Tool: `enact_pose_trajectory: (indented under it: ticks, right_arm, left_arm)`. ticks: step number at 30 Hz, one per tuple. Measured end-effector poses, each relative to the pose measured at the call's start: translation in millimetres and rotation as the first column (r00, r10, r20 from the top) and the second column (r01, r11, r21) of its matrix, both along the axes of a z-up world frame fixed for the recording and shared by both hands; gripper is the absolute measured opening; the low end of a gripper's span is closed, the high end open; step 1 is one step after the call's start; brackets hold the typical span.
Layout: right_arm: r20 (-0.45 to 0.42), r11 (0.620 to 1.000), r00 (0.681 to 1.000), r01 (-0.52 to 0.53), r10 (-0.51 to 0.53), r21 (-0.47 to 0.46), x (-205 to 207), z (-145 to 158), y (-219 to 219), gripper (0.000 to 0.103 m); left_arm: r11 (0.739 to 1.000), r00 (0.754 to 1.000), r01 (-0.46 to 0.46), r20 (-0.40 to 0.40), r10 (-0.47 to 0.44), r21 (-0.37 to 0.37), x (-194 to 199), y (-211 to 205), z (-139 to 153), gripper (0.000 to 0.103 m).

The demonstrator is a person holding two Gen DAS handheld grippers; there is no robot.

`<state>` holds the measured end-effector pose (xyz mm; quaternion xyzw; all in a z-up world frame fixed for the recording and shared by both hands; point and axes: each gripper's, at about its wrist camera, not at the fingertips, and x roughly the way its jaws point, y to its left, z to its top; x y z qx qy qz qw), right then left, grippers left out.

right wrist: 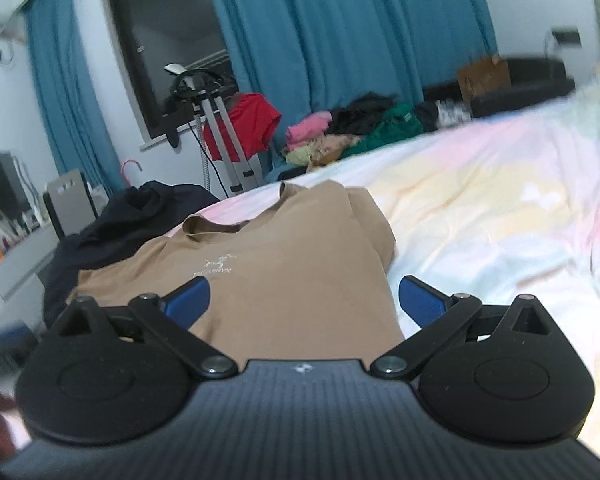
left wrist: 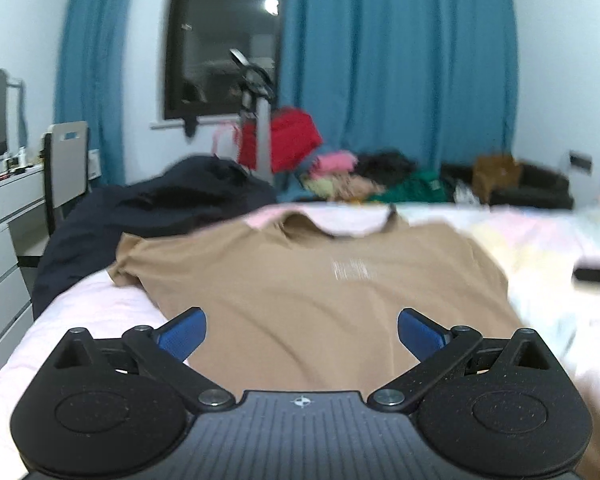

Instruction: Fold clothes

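Nearest the lens, the left gripper (left wrist: 302,334) is hovering over the hem end of a tan T-shirt (left wrist: 300,292), its blue fingers (left wrist: 182,334) spread wide and grasping nothing. The shirt is lying face up on the bed (left wrist: 100,312), collar pointing away toward the far edge, with a pale chest print that is blurred in this view. To the shirt's left, a dark navy garment (left wrist: 140,208) is lying heaped at the bed's edge, touching the shirt's bunched left sleeve. Beyond it, a grey chair (left wrist: 66,160) is standing beside a white dresser (left wrist: 0,240).

In the right wrist view, the right gripper (right wrist: 304,300) is also sitting released, fingers (right wrist: 420,300) wide apart, one over the shirt (right wrist: 280,280) and the other over the pastel sheet (right wrist: 480,208). Here the print is reading as a white logo with lettering. The shirt's right edge is lying folded under or bunched; which cannot be told. Past the bed, a red garment (right wrist: 252,120) is hanging on a metal stand (right wrist: 224,136), a pile of mixed clothes (right wrist: 340,136) is resting before teal curtains (right wrist: 340,24), and a brown box (right wrist: 484,76) is sitting farther right.
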<state>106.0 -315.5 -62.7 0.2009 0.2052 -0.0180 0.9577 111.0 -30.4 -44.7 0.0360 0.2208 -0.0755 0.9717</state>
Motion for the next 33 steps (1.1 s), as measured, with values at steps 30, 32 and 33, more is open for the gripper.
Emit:
enact_pose_trajectory:
  ticks: [30,32,33]
  right_arm:
    - [0.046,0.979,0.983,-0.175,0.18,-0.101,227,-90,-10,0.016]
    - [0.048,0.958,0.965,-0.248,0.257,-0.141,228,-87,18,0.016]
    - [0.037,0.945,0.955,-0.286,0.295,-0.157,228,-88,32,0.016]
  left_arm:
    - [0.992,0.983,-0.081,-0.172,0.063,-0.101,84,-5,-72,0.103]
    - [0.992,0.983,-0.092,-0.167,0.077,-0.086,84,-4,-73,0.103]
    - [0.992,0.983,-0.098,-0.167,0.082,-0.085,83,-3,-73,0.103]
